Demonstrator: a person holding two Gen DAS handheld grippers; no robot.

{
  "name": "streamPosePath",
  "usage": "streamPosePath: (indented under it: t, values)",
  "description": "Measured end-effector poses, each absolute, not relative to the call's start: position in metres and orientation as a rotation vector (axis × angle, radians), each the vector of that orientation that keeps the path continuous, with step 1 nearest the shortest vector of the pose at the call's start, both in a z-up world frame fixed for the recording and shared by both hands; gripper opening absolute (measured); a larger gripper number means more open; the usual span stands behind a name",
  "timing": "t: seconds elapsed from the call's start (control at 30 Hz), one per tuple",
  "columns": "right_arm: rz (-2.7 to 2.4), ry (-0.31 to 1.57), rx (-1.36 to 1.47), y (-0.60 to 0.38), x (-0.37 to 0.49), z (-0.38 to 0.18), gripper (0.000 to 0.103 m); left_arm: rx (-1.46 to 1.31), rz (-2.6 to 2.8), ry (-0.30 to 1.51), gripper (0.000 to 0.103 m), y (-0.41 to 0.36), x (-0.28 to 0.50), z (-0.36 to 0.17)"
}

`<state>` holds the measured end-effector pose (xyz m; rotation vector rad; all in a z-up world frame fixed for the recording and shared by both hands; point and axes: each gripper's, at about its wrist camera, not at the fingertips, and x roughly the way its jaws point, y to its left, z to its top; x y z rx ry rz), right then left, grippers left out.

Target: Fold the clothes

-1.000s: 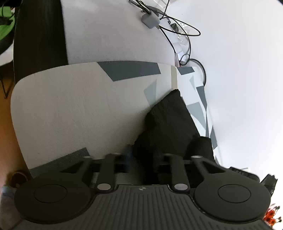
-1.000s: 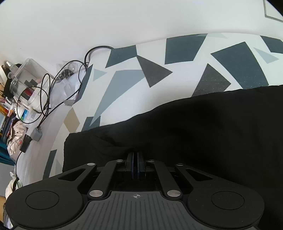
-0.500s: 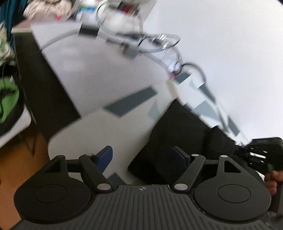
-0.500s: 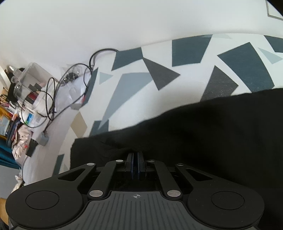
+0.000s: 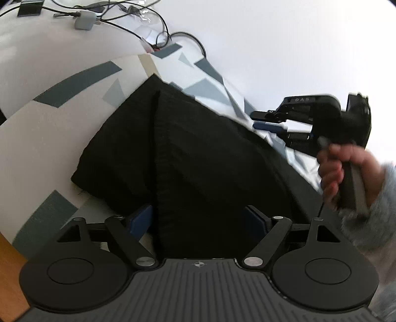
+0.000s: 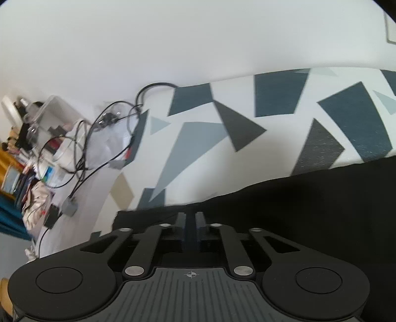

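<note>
A black garment (image 5: 198, 153) lies folded on the white cover with grey and blue shapes (image 6: 198, 138). My left gripper (image 5: 198, 218) is open just above its near edge. Its blue pads (image 5: 141, 218) stand on either side of a fold ridge. In the left wrist view my right gripper (image 5: 266, 121) hovers over the garment's far right edge, held by a hand (image 5: 341, 168) in a fuzzy sleeve. My right gripper (image 6: 190, 220) has only a narrow gap between its pads and no cloth hangs from it. The black garment (image 6: 297, 210) lies below it.
Black cables (image 6: 94, 138) and a grey adapter (image 5: 85, 22) lie on the white surface past the cover's far end. A clear box (image 6: 49, 116) and clutter stand further left. The surface's edge and wooden floor (image 5: 10, 272) are at my near left.
My left gripper has opened and swung over the garment's near edge. My right gripper has lifted off the cloth, and its pads have parted slightly.
</note>
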<state>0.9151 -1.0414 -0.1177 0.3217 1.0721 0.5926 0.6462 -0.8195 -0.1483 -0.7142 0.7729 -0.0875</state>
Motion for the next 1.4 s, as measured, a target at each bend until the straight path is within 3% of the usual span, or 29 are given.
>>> streamPosePath:
  t: [0.03,0.13,0.23,0.37,0.6,0.63,0.7,0.73,1.07,1.4]
  values:
    - [0.600,1.073,0.316,-1.040,0.915,-0.117,0.037,-0.716,-0.097,0.757,0.081,-0.820,0.647,-0.146]
    - [0.685,1.063,0.225,-1.017,0.905,-0.109,0.042,-0.665,-0.135,0.734,0.081,-0.828,0.650,-0.136]
    - [0.771,1.074,0.134,-0.985,0.896,-0.107,0.060,-0.639,-0.181,0.749,0.081,-0.838,0.658,-0.137]
    - [0.831,1.116,-0.012,-0.933,0.890,-0.116,0.066,-0.630,-0.200,0.784,0.081,-0.848,0.663,-0.145]
    - [0.811,1.142,-0.390,-0.855,0.874,-0.145,0.067,-0.588,-0.190,0.782,0.081,-0.853,0.667,-0.144]
    - [0.812,1.125,-0.457,-0.850,0.868,-0.147,0.065,-0.588,-0.186,0.779,0.082,-0.852,0.667,-0.144]
    - [0.820,1.054,-0.570,-0.848,0.857,-0.145,0.034,-0.588,-0.178,0.774,0.084,-0.851,0.667,-0.144]
    - [0.824,1.040,-0.569,-0.853,0.856,-0.142,0.005,-0.589,-0.173,0.771,0.085,-0.850,0.667,-0.144]
    - [0.876,0.997,0.066,-0.983,0.897,-0.088,0.005,-0.584,-0.119,0.774,0.087,-0.831,0.676,-0.153]
    - [0.775,0.910,0.231,-1.050,0.916,-0.071,0.005,-0.588,-0.091,0.781,0.087,-0.830,0.682,-0.162]
